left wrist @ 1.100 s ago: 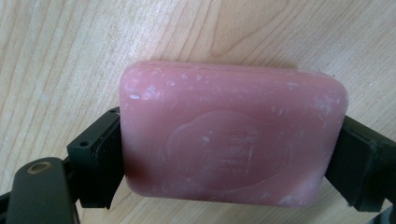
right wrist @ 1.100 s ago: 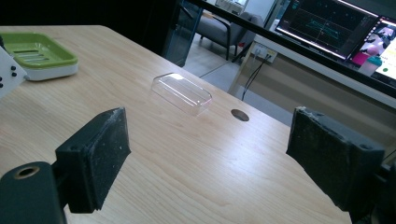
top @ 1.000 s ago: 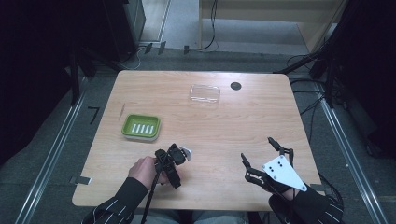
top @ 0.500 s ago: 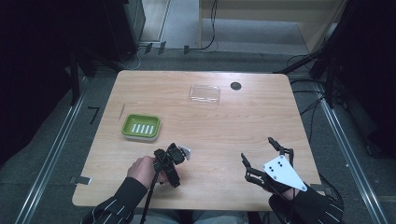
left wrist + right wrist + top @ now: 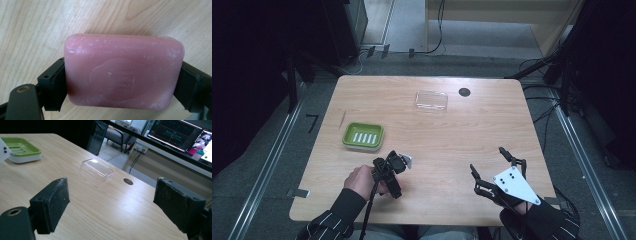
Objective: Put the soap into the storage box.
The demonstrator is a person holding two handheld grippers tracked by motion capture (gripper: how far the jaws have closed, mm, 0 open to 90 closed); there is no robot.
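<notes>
Soap (image 5: pixel 123 72), a pink bar, sits clamped between my left hand-held gripper's (image 5: pixel 122 85) pads above the table (image 5: pixel 37 27). From above, that hand-held gripper hovers just beside the green soap dish (image 5: pixel 363 136). My right hand-held gripper (image 5: pixel 112 205) gapes wide, empty, facing the clear lid (image 5: pixel 97 170).

I see a pink soap (image 5: pixel 123 72) w/ white flecks. The soap dish (image 5: pixel 363 136) is green w/ white stripes inside. The table (image 5: pixel 482 135) is light brown wood w/ wavy lines. My sleeves (image 5: pixel 332 220) are black w/ thin white stripes.
</notes>
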